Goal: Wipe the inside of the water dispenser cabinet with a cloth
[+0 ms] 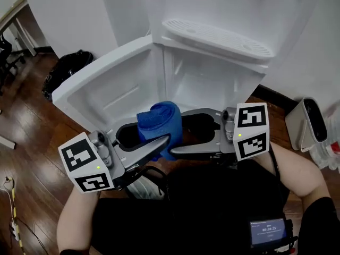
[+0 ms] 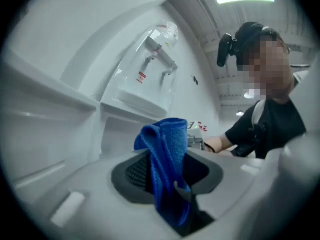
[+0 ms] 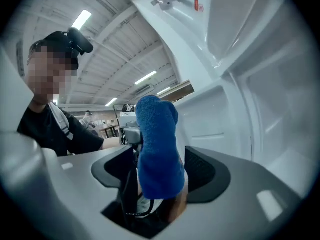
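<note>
A blue cloth (image 1: 159,124) stands bunched between both grippers, in front of the open white cabinet (image 1: 212,78) of the water dispenser. My left gripper (image 1: 154,135) comes in from the lower left and is shut on the blue cloth (image 2: 167,154), which is pinched low between its jaws. My right gripper (image 1: 178,132) faces it from the right. Its jaws stand wide on either side of the cloth (image 3: 157,149), and gaps show at both pads. The cabinet door (image 1: 106,89) hangs open to the left.
The dispenser's drip tray (image 1: 218,36) juts out above the cabinet. A black bag (image 1: 66,68) lies on the wood floor at the left and a white bin (image 1: 308,121) stands at the right. Cables (image 1: 10,206) run along the left edge.
</note>
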`<state>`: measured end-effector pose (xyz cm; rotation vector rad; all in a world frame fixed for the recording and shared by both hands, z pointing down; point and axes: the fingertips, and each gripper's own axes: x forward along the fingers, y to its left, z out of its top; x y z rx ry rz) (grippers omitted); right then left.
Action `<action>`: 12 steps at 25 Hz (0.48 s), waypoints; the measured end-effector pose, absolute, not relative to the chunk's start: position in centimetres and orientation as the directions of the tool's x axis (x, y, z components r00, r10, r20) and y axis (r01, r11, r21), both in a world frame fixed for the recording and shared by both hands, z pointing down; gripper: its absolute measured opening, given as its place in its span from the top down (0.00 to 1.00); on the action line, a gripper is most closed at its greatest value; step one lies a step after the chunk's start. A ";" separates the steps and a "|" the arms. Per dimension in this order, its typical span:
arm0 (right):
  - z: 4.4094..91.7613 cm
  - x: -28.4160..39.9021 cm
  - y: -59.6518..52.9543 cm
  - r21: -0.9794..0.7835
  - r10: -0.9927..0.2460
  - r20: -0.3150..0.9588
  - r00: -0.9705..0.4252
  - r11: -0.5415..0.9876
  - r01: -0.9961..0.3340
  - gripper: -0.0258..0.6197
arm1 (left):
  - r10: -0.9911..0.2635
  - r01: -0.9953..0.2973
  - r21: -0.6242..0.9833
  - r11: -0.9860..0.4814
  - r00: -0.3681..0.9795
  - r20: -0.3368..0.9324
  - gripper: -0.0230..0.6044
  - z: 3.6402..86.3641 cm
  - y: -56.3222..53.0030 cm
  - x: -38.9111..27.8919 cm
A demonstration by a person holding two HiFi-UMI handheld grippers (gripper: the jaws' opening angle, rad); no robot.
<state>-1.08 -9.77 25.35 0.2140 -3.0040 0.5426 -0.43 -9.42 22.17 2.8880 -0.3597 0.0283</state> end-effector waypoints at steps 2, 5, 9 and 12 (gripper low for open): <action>25.9 -2.5 -9.5 -0.299 -0.100 0.123 -0.987 0.945 -0.133 0.49 | -0.193 -0.189 0.291 -0.938 0.981 0.017 0.74 22.5 -9.1 -0.4; 26.7 -2.7 -9.1 -0.296 -0.081 0.131 -0.988 0.948 -0.117 0.69 | -0.158 -0.144 0.378 -0.915 0.987 -0.005 0.73 23.5 -9.3 -0.3; 27.8 -1.5 -9.3 -0.357 -0.111 0.133 -0.985 0.922 -0.152 0.73 | -0.218 -0.229 0.347 -0.909 0.973 0.071 0.55 25.2 -10.5 -0.6; 28.2 -0.9 -10.0 -0.378 -0.154 0.133 -0.979 0.905 -0.194 0.73 | -0.250 -0.270 0.340 -0.901 0.963 0.101 0.57 25.7 -10.9 -0.8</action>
